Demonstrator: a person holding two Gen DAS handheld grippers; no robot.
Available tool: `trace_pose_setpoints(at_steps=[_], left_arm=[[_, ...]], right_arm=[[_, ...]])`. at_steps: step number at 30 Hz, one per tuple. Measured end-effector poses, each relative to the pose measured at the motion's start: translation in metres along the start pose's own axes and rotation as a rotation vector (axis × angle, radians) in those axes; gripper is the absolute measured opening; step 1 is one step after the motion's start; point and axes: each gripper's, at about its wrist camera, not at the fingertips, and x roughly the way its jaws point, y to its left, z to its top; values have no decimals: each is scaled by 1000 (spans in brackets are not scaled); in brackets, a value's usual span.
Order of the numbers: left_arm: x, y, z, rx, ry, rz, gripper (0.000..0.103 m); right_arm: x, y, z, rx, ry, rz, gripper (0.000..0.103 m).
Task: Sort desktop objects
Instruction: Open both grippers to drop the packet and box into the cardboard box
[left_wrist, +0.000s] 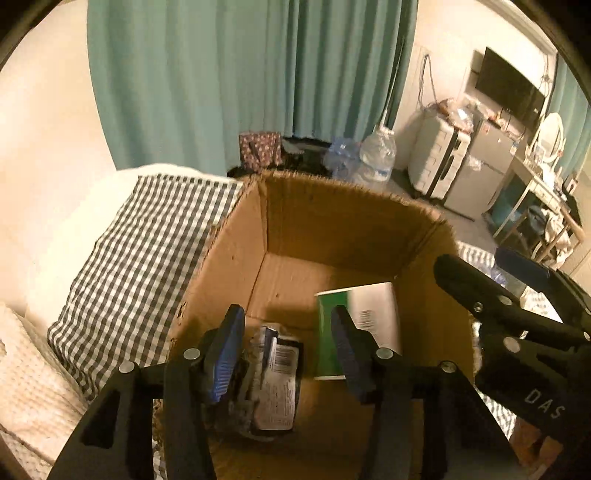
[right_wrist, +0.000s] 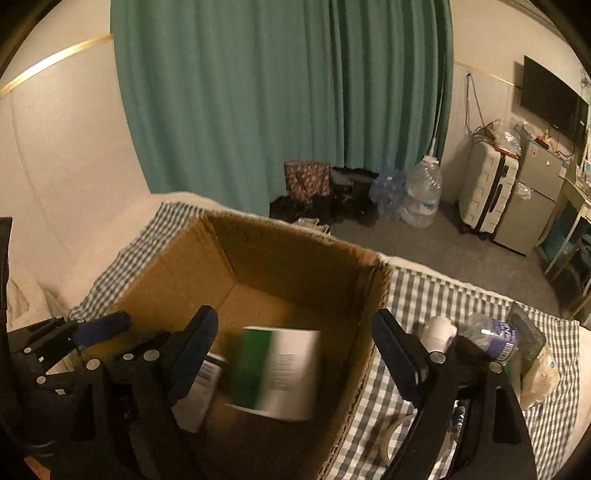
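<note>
Now dropping packet (left_wrist: 275, 384) and green-white box (right_wrist: 275, 373) into carton (left_wrist: 332, 221), both tongs (left_wrist: 288, 354) (right_wrist: 295, 354) apart and empty; next, fetching bottle (right_wrist: 491, 336) off bed (right_wrist: 443, 295).

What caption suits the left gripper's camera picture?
Open left gripper above a cardboard box holding a green-and-white carton and a crumpled packet.

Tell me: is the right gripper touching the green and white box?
Apart. In the right wrist view, the green and white box lies between the right gripper fingers with clear gaps.

Both wrist views, close above, share cardboard box (left_wrist: 332, 229)
</note>
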Motion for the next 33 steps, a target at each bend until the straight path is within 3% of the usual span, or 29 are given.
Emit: trace_pose_setpoints(at_steps=[11, 16, 18, 24, 33], left_arm=[[-45, -23, 11, 21, -127, -37, 74], [-70, -31, 18, -4, -197, -54, 98], [-79, -37, 21, -9, -225, -51, 103], [-105, -64, 22, 15, -307, -75, 103], [-125, -115, 23, 103, -369, -81, 103]], right_arm=[[-67, -26, 2, 61, -136, -61, 88], [-102, -47, 0, 77, -183, -87, 91], [-116, -54, 0, 71, -206, -101, 93], [-161, -81, -3, 94, -289, -131, 98], [-208, -123, -12, 145, -354, -188, 101]])
